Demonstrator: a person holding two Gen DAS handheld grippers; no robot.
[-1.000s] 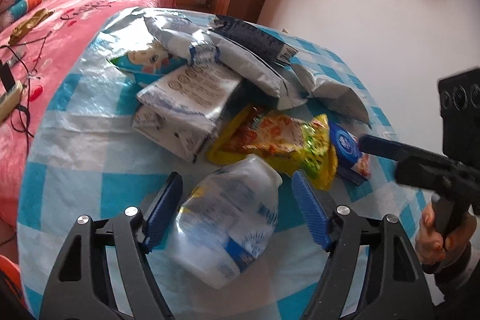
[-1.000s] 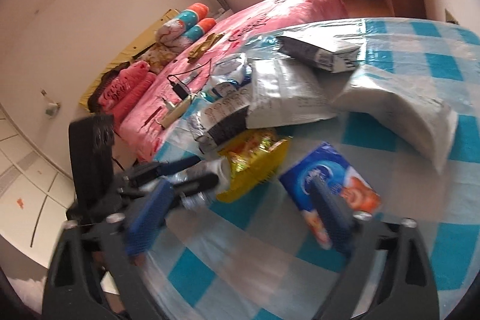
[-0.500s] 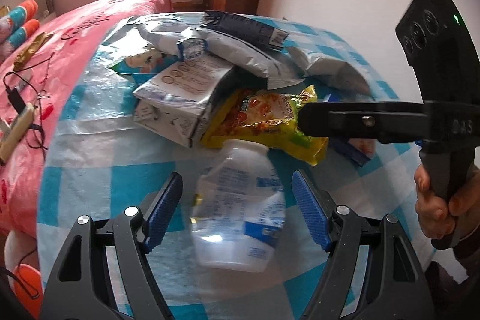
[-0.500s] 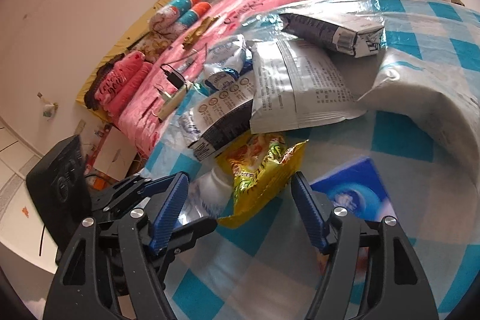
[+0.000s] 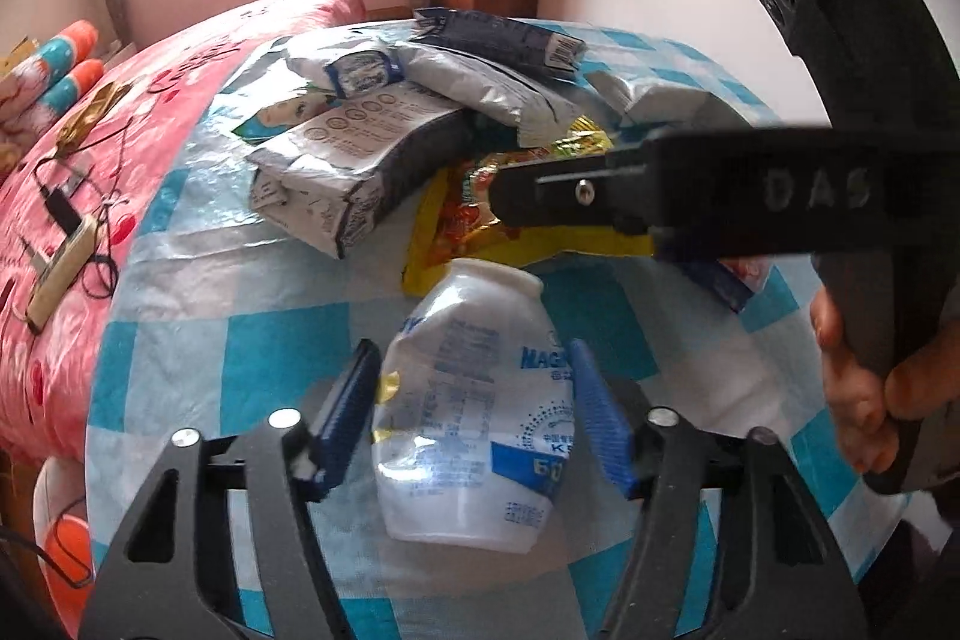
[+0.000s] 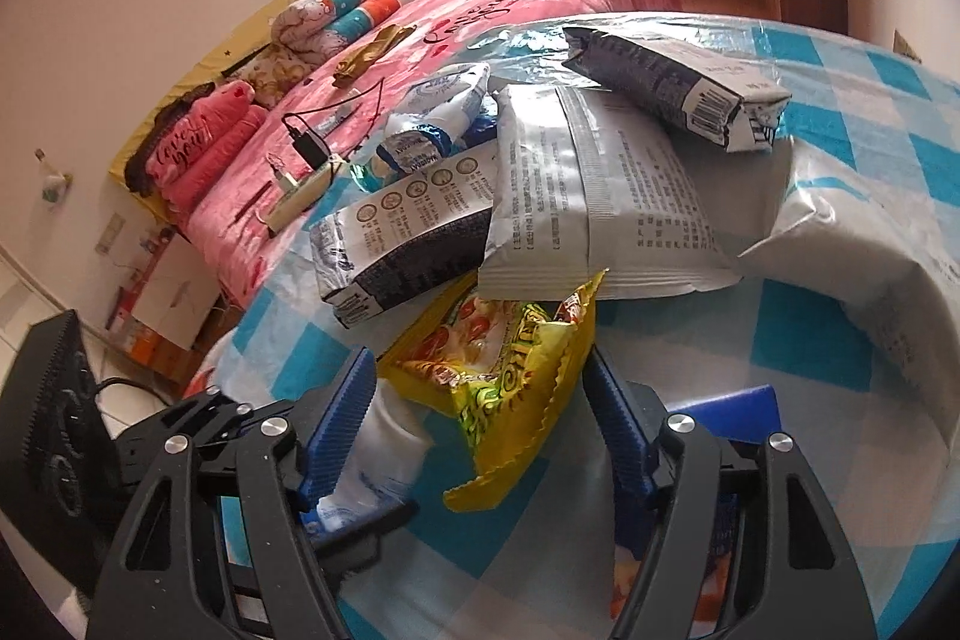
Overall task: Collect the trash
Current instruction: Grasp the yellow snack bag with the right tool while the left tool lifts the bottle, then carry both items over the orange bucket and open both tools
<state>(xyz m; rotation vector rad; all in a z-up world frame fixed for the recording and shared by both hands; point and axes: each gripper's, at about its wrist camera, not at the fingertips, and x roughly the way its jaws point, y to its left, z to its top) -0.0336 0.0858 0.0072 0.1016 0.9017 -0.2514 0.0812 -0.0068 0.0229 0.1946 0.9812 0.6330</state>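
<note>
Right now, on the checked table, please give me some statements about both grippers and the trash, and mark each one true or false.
1. The white plastic bottle lies between the left gripper fingers. True.
2. The left gripper is fully shut with nothing in it. False: its jaws are apart, around the bottle.
3. The yellow snack bag sits between the right gripper fingers. True.
4. The yellow snack bag lies on top of the grey pouch. False: the pouch overlaps it.

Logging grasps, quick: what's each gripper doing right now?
Left gripper: open, fingers around the white plastic bottle.
Right gripper: open, fingers around the yellow snack wrapper.
</note>
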